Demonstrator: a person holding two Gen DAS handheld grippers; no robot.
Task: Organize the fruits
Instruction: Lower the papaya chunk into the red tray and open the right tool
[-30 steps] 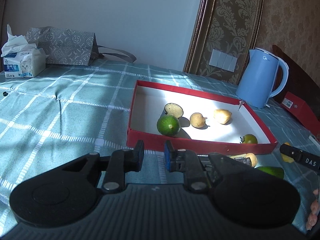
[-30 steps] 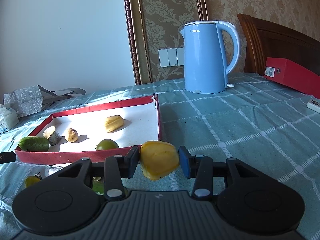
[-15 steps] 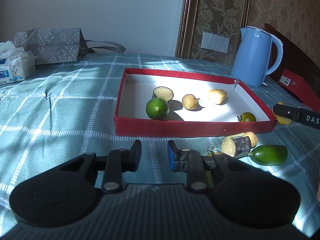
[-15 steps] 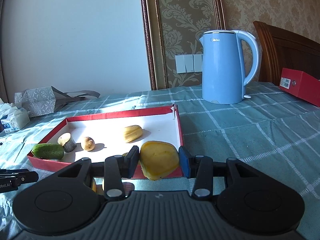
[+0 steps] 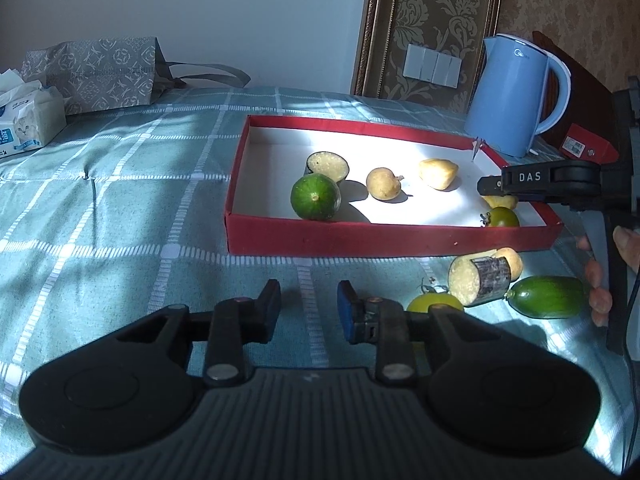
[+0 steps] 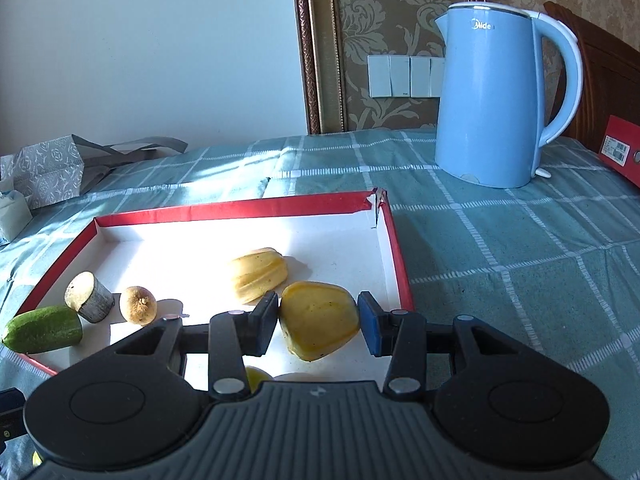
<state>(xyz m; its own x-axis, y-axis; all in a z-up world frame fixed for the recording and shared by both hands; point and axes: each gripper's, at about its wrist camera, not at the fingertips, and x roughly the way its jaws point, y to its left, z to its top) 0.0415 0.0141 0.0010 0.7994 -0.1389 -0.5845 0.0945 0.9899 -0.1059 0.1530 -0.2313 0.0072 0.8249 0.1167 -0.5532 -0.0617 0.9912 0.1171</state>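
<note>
My right gripper [image 6: 318, 318] is shut on a yellow fruit [image 6: 320, 326] and holds it over the near right corner of the red tray [image 6: 240, 210]. In the tray lie a ridged yellow fruit [image 6: 260, 274], a small tan fruit [image 6: 138, 305], a cut stub [image 6: 88, 297] and a green fruit [image 6: 42, 329]. My left gripper [image 5: 308, 300] hovers over the cloth in front of the tray [image 5: 360, 246]; its jaws are opening with nothing between them. To its right, outside the tray, lie a yellow tomato [image 5: 434, 303], a cut stub [image 5: 478, 282] and a green fruit [image 5: 548, 297].
A blue kettle [image 6: 492, 100] stands behind the tray's right corner, and a red box [image 6: 620, 156] lies at the far right. A tissue pack [image 5: 28, 124] and a grey bag [image 5: 100, 72] sit at the back left. The person's fingers [image 5: 600, 280] show at the right edge.
My right gripper has carried the yellow fruit leftward, from outside the tray's right side to above its inside. My left gripper's jaws have parted a little.
</note>
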